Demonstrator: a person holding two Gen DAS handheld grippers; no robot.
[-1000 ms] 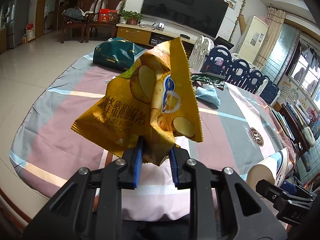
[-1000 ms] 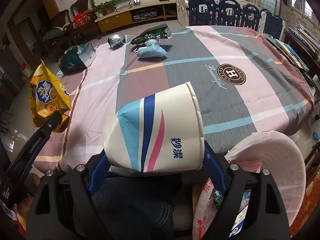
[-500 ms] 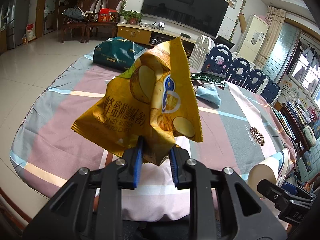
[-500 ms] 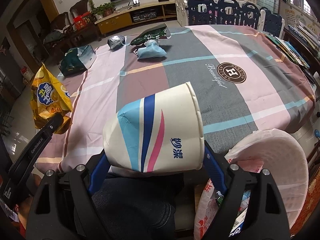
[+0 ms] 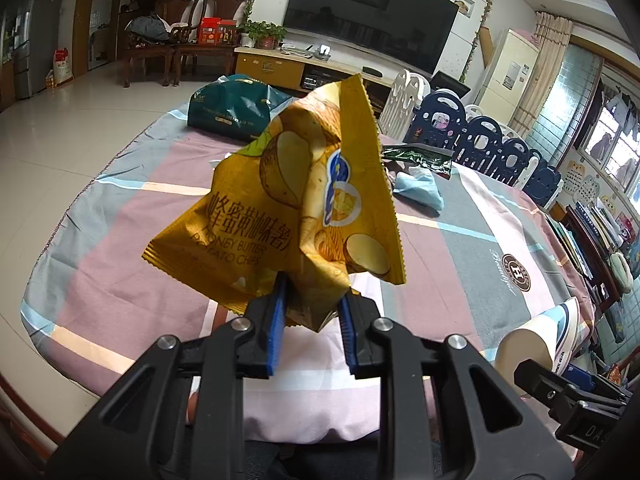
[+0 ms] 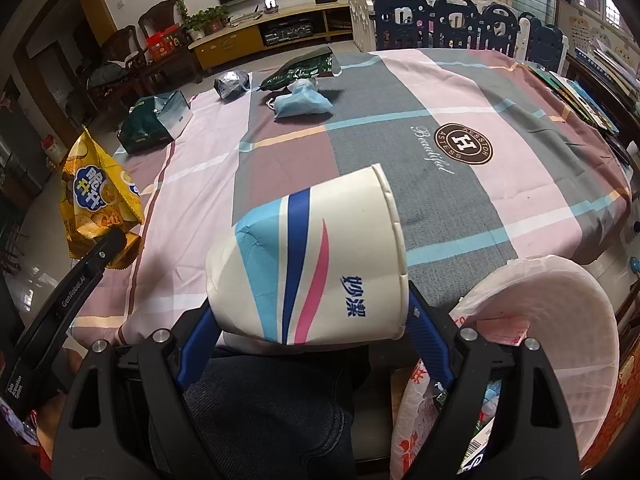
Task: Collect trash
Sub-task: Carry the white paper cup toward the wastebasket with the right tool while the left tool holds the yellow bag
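Up front in the left wrist view, the left gripper point(image 5: 310, 312) is clenched on the bottom fold of one crumpled yellow potato-chip bag point(image 5: 296, 208), which stands up off the round table with the pink, grey and blue checked cloth point(image 5: 120, 280). The near table edge curves just below the blue fingers point(image 5: 276, 320), and open cloth lies between the chip bag and the far trash. Beyond the chip bag on that table lie one dark green paper bag point(image 5: 232, 110), one dark green foil wrapper point(image 5: 418, 156) and one pale blue crumpled mask point(image 5: 420, 192), the mask just beside the wrapper. At the lower right, off the table edge, the white paper cup with blue and pink stripes point(image 5: 544, 340) shows

Over in the right wrist view, the right gripper point(image 6: 312, 320) is grasping that one paper cup point(image 6: 312, 264) on its side, mouth to the right, held before the near table edge point(image 6: 520, 248). To the right of the cup, below the table edge, stands one white bin lined with a white plastic bag point(image 6: 560, 320), its mouth open and trash inside. Left of the cup the chip bag point(image 6: 96, 200) hangs off the table edge in the left gripper. Across the table from the cup lie the green paper bag point(image 6: 154, 124), one silver foil packet point(image 6: 232, 84), the green wrapper point(image 6: 300, 70) and the blue mask point(image 6: 302, 102), with wide bare cloth between them and the cup
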